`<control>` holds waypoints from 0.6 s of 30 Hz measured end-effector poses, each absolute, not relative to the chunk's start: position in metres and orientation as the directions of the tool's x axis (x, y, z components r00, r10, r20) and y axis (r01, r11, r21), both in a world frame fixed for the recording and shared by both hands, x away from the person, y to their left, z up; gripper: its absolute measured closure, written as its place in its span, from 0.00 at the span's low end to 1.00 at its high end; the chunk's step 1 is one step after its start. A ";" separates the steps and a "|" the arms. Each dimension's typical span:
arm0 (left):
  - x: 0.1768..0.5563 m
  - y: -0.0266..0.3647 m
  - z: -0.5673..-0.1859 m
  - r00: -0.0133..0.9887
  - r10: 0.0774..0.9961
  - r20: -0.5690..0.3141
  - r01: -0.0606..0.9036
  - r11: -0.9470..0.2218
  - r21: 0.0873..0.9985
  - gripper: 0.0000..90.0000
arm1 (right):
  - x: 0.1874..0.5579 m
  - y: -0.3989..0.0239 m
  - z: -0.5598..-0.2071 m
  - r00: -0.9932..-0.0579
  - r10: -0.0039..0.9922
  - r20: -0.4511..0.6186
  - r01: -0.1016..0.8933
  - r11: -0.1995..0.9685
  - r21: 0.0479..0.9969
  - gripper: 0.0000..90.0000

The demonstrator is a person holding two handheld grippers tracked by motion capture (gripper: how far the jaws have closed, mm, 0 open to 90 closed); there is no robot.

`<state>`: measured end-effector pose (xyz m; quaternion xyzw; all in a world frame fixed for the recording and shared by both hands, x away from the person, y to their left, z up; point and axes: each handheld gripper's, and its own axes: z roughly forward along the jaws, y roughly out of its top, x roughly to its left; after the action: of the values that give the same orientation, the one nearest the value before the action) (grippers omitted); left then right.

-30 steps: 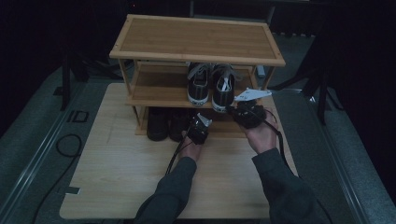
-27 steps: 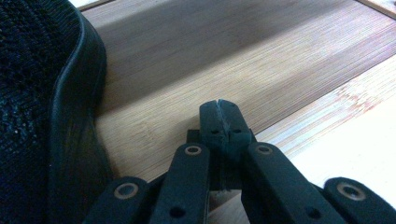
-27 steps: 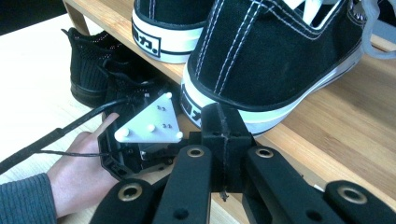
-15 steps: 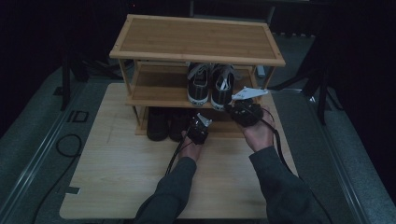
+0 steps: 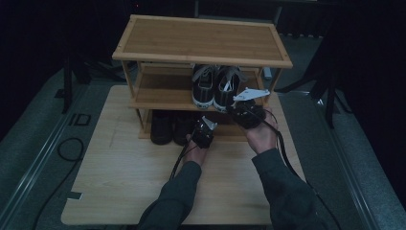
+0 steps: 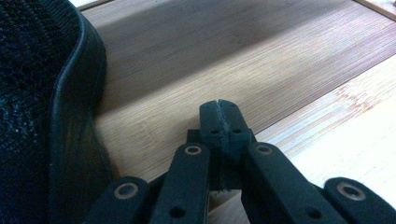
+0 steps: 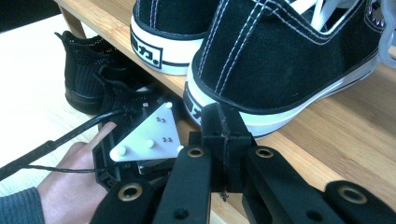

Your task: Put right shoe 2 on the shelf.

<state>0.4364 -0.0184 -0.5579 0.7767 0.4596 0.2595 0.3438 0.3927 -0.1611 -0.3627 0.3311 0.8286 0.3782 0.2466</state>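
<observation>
While both tools stay pressed together, empty, black shoe cut off.

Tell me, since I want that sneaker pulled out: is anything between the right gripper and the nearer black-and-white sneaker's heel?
Nothing visible: the right gripper, jaws shut, sits right at the heel of the sneaker on the middle shelf.

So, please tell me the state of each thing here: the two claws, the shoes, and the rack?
Left claw: shut, holding nothing, at the bottom shelf beside the black mesh shoes.
Right claw: shut, holding nothing, at the heel of the right sneaker.
Black-and-white sneakers: upright as a pair on the middle shelf, heels outward.
Black mesh shoes: standing on the bottom shelf.
Shoe rack: upright, top shelf bare.
</observation>
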 end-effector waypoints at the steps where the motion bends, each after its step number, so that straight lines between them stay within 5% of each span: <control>1: 0.436 -0.018 -0.558 0.443 0.892 0.087 0.536 -0.341 0.773 1.00 | 0.393 -0.161 -0.362 -0.658 0.736 -0.160 0.362 0.496 0.790 1.00; 18: 0.436 -0.018 -0.558 0.442 0.893 0.087 0.536 -0.341 0.773 1.00 | 0.397 -0.159 -0.363 -0.641 0.745 -0.184 0.359 0.504 0.785 1.00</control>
<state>0.4364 -0.0184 -0.5579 0.7765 0.4599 0.2596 0.3439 0.3972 -0.1588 -0.3634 0.3338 0.8271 0.3696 0.2607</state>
